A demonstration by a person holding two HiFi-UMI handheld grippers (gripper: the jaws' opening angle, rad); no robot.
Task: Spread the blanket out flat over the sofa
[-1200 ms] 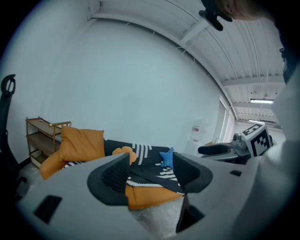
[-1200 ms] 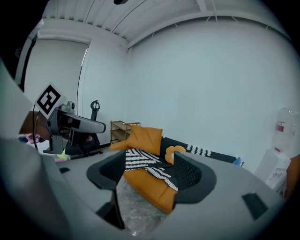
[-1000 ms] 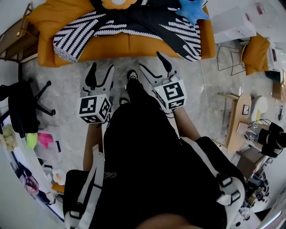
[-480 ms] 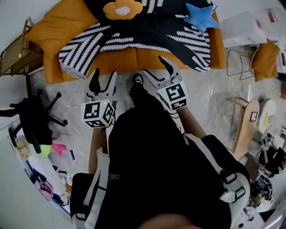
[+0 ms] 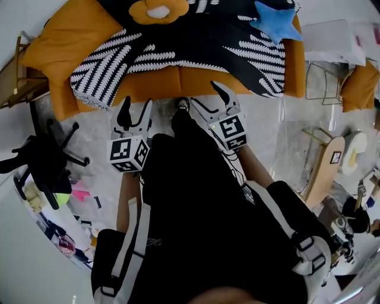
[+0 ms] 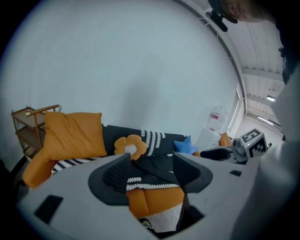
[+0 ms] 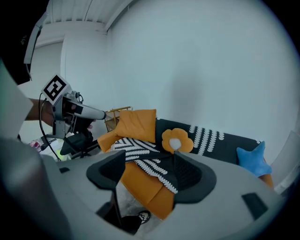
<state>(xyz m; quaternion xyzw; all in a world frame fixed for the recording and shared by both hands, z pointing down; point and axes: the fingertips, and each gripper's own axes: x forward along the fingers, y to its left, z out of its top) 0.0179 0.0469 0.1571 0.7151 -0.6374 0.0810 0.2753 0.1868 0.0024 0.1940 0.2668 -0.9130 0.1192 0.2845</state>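
Fingers (image 6: pixel 117 176) of the left gripper (image 5: pixel 135 104) stand wide apart with nothing between them, their dark ribbed pads facing each other. The right gripper (image 5: pixel 205 95) is just as wide and just as empty. Both hang above the grey marbled floor (image 5: pixel 89 124), in front of the sofa and apart from it, with the person's shoe (image 5: pixel 182 105) between them.

Beyond them is the orange sofa (image 5: pixel 172 80), its front smooth and bare in the middle. The blanket (image 5: pixel 196 41) lies rumpled across the seat and back. It is soft cloth, black with white feathery stripes. One striped corner droops over the left end of the seat, and another flap hangs over the front near the right arm. A flower-shaped orange cushion (image 5: pixel 157 10) and a blue star cushion (image 5: pixel 276 22) rest on it, and a plump orange pillow (image 5: pixel 65 41) sits at the left end.
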